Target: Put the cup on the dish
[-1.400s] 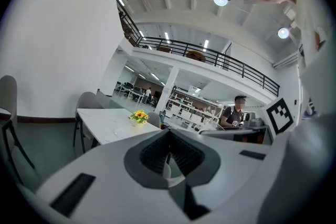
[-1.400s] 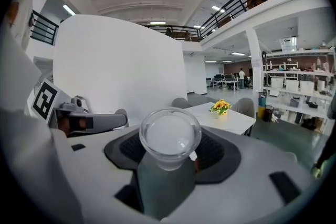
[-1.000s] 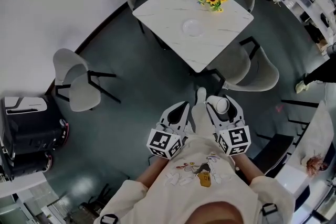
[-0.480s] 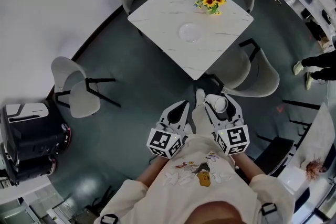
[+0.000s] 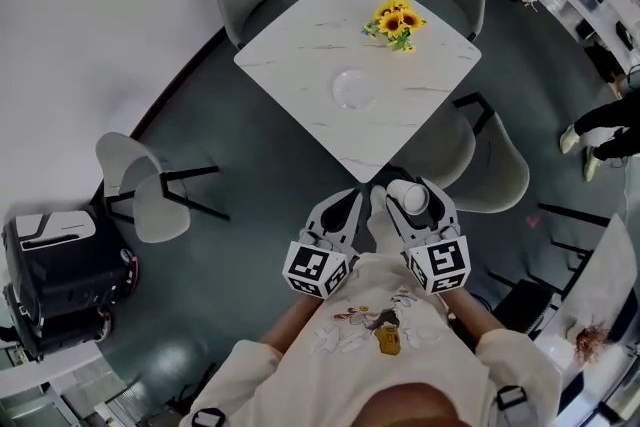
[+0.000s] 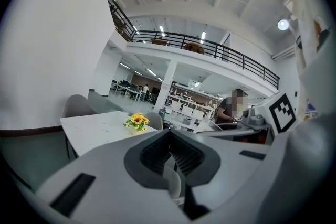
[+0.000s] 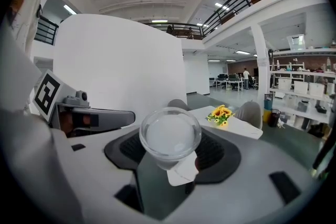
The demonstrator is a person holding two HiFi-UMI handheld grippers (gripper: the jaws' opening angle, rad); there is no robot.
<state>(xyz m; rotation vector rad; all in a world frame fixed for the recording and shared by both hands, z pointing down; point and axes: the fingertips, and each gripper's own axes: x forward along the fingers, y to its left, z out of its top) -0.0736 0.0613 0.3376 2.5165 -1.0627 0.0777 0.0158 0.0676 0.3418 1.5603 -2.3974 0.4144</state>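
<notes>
**A:** Since the head view looks almost straight down, where does the cup sit?

**B:** In the right gripper (image 5: 410,201). The clear cup (image 7: 170,135) is clamped between the two dark pads, with its open mouth facing that gripper's camera. A white scrap of paper hangs at its base.

**A:** And the left gripper (image 5: 343,208)?

**B:** Its jaws are pressed together and hold nothing. It is level with the right one, both held close in front of the person's chest.

**A:** How far off is the dish?

**B:** The dish (image 5: 353,87) is clear glass and lies near the middle of the white marble table (image 5: 300,40) — well apart from the cup, which hangs just off the table's near corner, over the floor.

**A:** Anything else on the tabletop?

**B:** A small bunch of sunflowers (image 5: 393,19) stands beyond the dish, toward the far corner, not touching it.

**A:** What's around it?

**B:** Grey chairs are tucked in at the sides, one of them (image 5: 497,165) close by the right gripper. Another grey chair (image 5: 150,183) stands alone to the left — away from the table, near the curved white wall.
</notes>
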